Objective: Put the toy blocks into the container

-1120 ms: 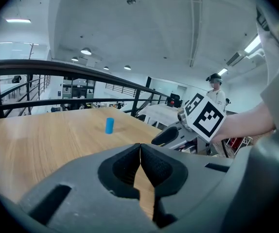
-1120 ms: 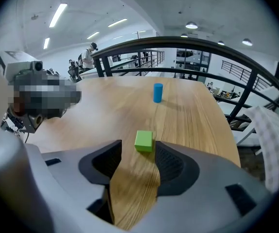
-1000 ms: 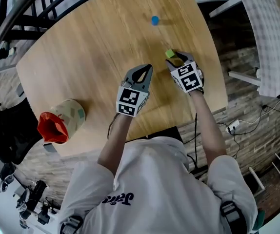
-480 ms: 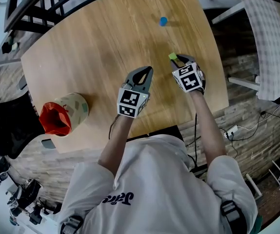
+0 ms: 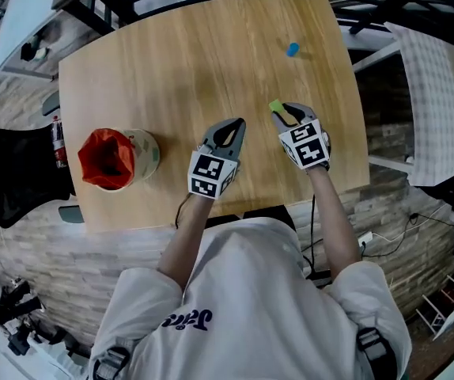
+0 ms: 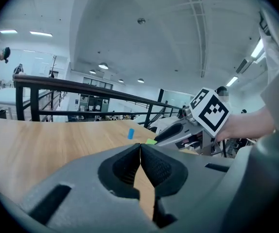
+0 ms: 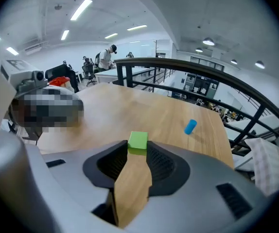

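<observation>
In the head view my right gripper point(image 5: 279, 112) is shut on a small green block point(image 5: 275, 105) and holds it above the round wooden table point(image 5: 172, 62); its jaws have just been closing onto it. The right gripper view shows the green block point(image 7: 138, 142) pinched at the jaw tips. A blue block point(image 5: 292, 50) lies farther back on the table, also seen as the blue block point(image 7: 190, 126). My left gripper point(image 5: 228, 131) hovers to the left of the right one, shut and empty, its jaws meeting at the tip point(image 6: 140, 145). The container point(image 5: 118, 158), a cup-like bag with a red lining, stands at the table's left.
A black railing point(image 5: 108, 14) runs behind the table. A black bag point(image 5: 13, 184) lies off the table's left edge and a checked cloth point(image 5: 436, 93) hangs at the right. The table's front edge is close to the person's body.
The right jaws closed on the green block, which lay on the table between them, and lifted it. Both grippers have risen; the container now shows nearer to the left gripper.
</observation>
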Available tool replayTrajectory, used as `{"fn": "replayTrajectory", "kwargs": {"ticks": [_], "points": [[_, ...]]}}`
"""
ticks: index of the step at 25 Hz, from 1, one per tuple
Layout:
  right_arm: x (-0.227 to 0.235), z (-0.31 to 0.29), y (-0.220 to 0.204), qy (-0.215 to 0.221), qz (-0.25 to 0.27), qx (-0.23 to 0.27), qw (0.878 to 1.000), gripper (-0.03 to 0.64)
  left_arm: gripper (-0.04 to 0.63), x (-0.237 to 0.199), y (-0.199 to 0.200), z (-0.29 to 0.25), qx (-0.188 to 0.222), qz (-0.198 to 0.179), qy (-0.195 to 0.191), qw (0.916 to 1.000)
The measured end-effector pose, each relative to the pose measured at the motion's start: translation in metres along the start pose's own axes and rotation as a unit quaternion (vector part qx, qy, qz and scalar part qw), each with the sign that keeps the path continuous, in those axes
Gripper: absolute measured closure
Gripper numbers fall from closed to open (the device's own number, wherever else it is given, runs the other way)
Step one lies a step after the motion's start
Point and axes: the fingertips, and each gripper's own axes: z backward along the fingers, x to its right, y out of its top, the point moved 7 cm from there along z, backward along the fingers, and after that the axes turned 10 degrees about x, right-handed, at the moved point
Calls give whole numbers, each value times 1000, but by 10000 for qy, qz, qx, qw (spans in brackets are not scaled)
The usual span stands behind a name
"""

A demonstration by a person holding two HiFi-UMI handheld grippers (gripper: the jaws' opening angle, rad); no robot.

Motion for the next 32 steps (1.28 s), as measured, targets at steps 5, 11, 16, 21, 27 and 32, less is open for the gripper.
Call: {"fn": "replayTrajectory", "kwargs": {"ticks": [5, 11, 16, 21, 27, 32], "points": [[-53, 10, 48, 359, 438, 379, 9977, 486, 581, -17, 16, 58, 261, -14, 428, 9987], [-120, 9, 106, 1020, 735, 855, 9884, 486, 581, -40, 29, 128, 521, -54, 1003, 9936], [-190, -1, 153, 1745, 789, 1149, 9747, 486, 581, -64, 35, 193, 716, 45, 1494, 9862], [-253, -15, 181, 2328, 1244, 1202, 9570, 486, 581, -80, 34, 246, 829, 116, 1957, 9771], [-315, -44, 203, 3032, 1502, 1105, 9345, 486, 581, -103, 27, 291, 956, 183, 2424, 9653], [-353, -60, 208, 3365, 2116, 844, 9137, 486, 581, -107, 23, 321, 1036, 252, 2769, 9550]]}}
